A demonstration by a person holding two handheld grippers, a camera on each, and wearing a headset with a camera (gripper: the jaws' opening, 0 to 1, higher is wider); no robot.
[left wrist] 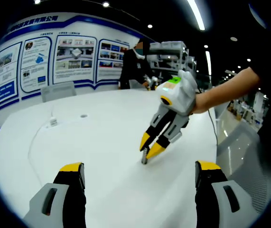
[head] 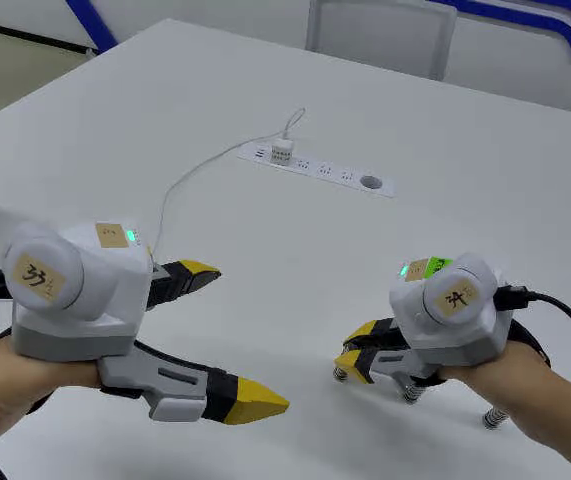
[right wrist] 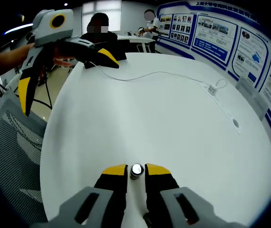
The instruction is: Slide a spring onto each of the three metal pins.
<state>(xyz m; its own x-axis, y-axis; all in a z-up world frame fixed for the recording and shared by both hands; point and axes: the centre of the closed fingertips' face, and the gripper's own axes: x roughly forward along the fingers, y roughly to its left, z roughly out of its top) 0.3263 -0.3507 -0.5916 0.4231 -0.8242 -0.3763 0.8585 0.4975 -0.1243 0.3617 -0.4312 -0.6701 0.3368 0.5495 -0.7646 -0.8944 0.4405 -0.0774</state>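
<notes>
My right gripper (head: 350, 352) rests low on the white table (head: 295, 250), shut on the top of an upright metal pin (right wrist: 136, 171). That pin (head: 341, 373) stands under its yellow tips, and coils show around it (left wrist: 144, 156). Two more pins with springs on them stand to its right, the nearer one (head: 410, 393) partly under the gripper body and the other (head: 493, 417) by the person's wrist. To the left, my left gripper (head: 230, 335) is held open above the table, jaws wide apart with nothing between them. In its own view the left gripper (left wrist: 139, 167) faces the right gripper (left wrist: 152, 145).
A white power strip (head: 320, 170) with a small plug (head: 282, 150) and a thin cable (head: 195, 175) lies at the back of the table. A chair (head: 380, 35) stands behind the far edge. A grey mesh chair (right wrist: 12, 142) sits beside the table. People stand in the background.
</notes>
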